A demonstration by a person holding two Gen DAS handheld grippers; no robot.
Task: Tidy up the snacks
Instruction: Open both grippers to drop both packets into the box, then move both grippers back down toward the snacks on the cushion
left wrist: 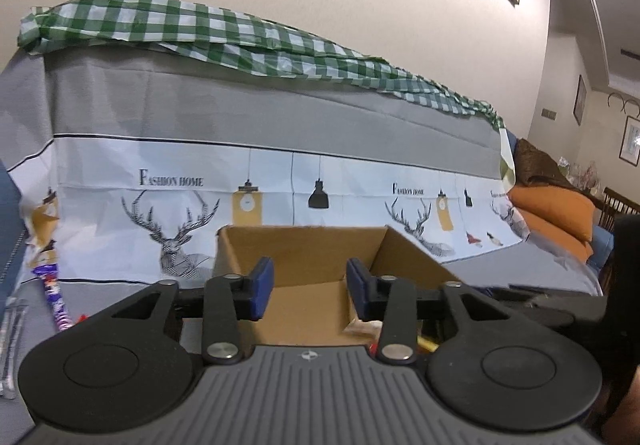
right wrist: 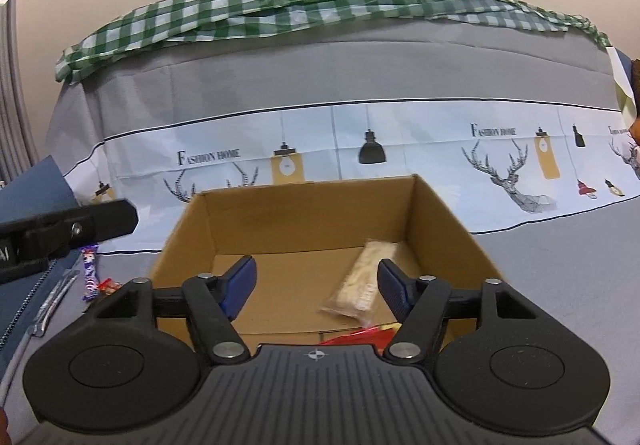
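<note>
An open cardboard box [right wrist: 304,221] sits on the grey cloth, also in the left wrist view [left wrist: 304,245]. Inside it lies a pale wrapped snack bar [right wrist: 360,281], with a red and yellow packet [right wrist: 368,335] at its near edge. My right gripper [right wrist: 316,285] is open and empty above the box's near side. My left gripper [left wrist: 310,287] is open and empty over the box's near edge. A purple snack stick [left wrist: 54,293] lies left of the box, also in the right wrist view [right wrist: 89,269], next to a small red wrapper [right wrist: 108,285].
A sofa back draped in grey deer-print cloth [left wrist: 280,149] rises behind the box, with a green checked cloth [left wrist: 200,33] on top. Orange cushions [left wrist: 560,213] lie at the right. A dark blue zipped bag [right wrist: 28,229] and clear plastic strip [left wrist: 10,345] sit at the left.
</note>
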